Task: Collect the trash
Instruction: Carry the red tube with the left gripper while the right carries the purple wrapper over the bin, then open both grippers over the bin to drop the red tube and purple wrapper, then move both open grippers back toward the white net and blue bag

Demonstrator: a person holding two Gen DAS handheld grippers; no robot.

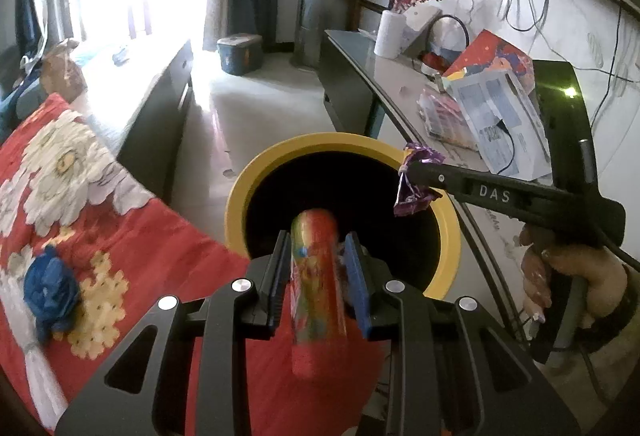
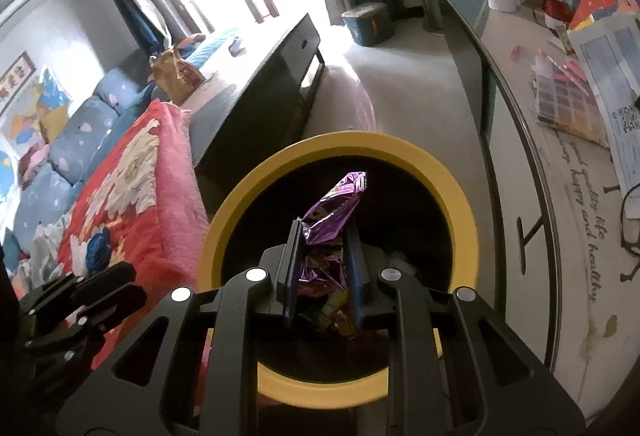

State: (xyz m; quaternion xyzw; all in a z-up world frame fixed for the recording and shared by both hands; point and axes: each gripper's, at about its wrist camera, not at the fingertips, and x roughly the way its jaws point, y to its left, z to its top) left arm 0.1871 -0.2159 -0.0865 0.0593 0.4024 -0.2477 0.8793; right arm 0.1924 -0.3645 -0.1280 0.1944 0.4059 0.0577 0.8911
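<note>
Over the yellow bin (image 1: 240,203), left gripper (image 1: 318,256) clamps a red tube (image 1: 318,288); right gripper (image 2: 322,256) pinches a purple wrapper (image 2: 336,207).

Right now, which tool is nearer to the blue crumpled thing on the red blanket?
Left. The left tool, holding a red tube, is over the blanket's edge beside the blue thing. The right tool is farther off, over the yellow bin.

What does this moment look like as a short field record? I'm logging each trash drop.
left gripper: shut on red snack tube
right gripper: shut on purple foil wrapper
bin: yellow-rimmed bin, dark inside
position: both items held over the bin mouth
released: neither yet
beside bin: red floral blanket
</note>
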